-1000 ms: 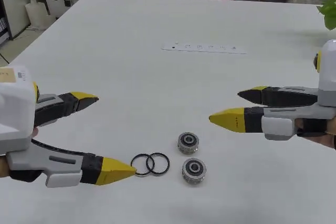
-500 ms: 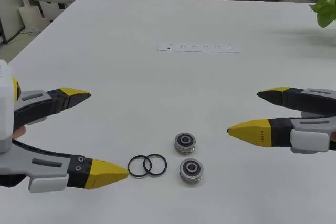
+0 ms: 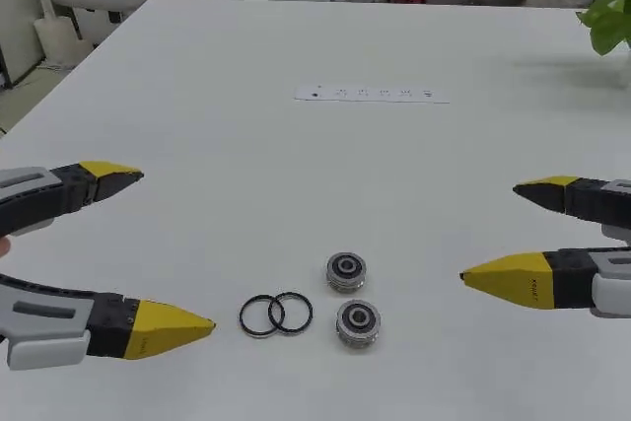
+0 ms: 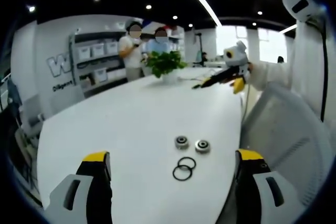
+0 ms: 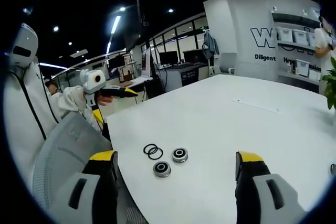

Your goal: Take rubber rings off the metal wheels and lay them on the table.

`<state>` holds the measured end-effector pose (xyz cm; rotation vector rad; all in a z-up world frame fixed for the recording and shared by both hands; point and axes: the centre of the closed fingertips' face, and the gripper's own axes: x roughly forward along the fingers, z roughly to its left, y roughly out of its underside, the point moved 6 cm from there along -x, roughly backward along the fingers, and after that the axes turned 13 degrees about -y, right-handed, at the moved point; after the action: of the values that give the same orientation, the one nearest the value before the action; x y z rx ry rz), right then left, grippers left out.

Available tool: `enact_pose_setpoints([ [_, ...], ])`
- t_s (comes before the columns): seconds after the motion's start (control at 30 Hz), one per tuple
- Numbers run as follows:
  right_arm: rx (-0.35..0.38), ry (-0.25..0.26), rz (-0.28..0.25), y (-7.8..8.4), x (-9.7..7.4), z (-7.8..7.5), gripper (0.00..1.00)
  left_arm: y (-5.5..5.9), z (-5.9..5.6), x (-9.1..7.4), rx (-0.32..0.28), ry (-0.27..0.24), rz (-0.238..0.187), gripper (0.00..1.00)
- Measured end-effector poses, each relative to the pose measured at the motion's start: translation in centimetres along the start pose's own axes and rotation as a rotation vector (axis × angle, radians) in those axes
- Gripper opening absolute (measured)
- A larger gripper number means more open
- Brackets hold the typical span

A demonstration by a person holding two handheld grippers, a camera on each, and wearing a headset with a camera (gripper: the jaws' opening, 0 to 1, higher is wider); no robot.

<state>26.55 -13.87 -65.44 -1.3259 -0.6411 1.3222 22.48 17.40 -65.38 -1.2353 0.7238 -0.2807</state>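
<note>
— Well, the jaws?
— Left gripper (image 3: 175,250) and right gripper (image 3: 488,233) both gape wide, gripping nothing. Each has drawn back from the middle, toward nine and three o'clock.
— And the rings?
— Two rings (image 3: 276,314) lie overlapped on the table (image 3: 296,165), just at nine o'clock of the wheels (image 3: 357,322), touching neither. Both off, so the job looks finished.

- A white table (image 3: 197,96) carries everything.
- Two black rings (image 3: 275,314) lie flat near the front, overlapping.
- Two wheels (image 3: 346,271) sit just right of them, close together.
- A white strip (image 3: 371,95) lies farther back.
- A plant (image 4: 165,64) stands at the far end.
</note>
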Motion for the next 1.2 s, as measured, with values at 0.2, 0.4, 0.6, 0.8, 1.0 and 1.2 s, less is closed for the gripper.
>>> enact_pose_setpoints([
  [0.2, 0.019, 0.006, 0.02, 1.7, -0.5, 0.4, 0.92, 0.5, 0.7, -1.0, -0.015, -0.03, 0.001, 1.0],
  [0.4, 0.047, 0.011, 0.029, 3.0, -0.5, 0.9, 0.93, 1.6, 1.3, -1.9, -0.032, -0.05, 0.007, 1.0],
  [0.6, 0.063, 0.01, 0.058, 4.3, -0.1, 1.2, 0.94, 3.1, 1.2, -2.3, -0.068, -0.068, 0.022, 1.0],
  [0.8, 0.078, 0.021, 0.08, 5.3, 0.0, 1.3, 0.93, 5.1, 0.8, -1.9, -0.114, -0.078, 0.056, 1.0],
  [1.0, 0.096, 0.028, 0.087, 6.1, 0.2, 1.3, 0.92, 6.1, 0.5, -1.7, -0.132, -0.069, 0.077, 1.0],
  [1.2, 0.105, 0.025, 0.102, 6.9, 0.6, 1.4, 0.92, 6.5, 0.3, -1.6, -0.144, -0.071, 0.094, 1.0],
])
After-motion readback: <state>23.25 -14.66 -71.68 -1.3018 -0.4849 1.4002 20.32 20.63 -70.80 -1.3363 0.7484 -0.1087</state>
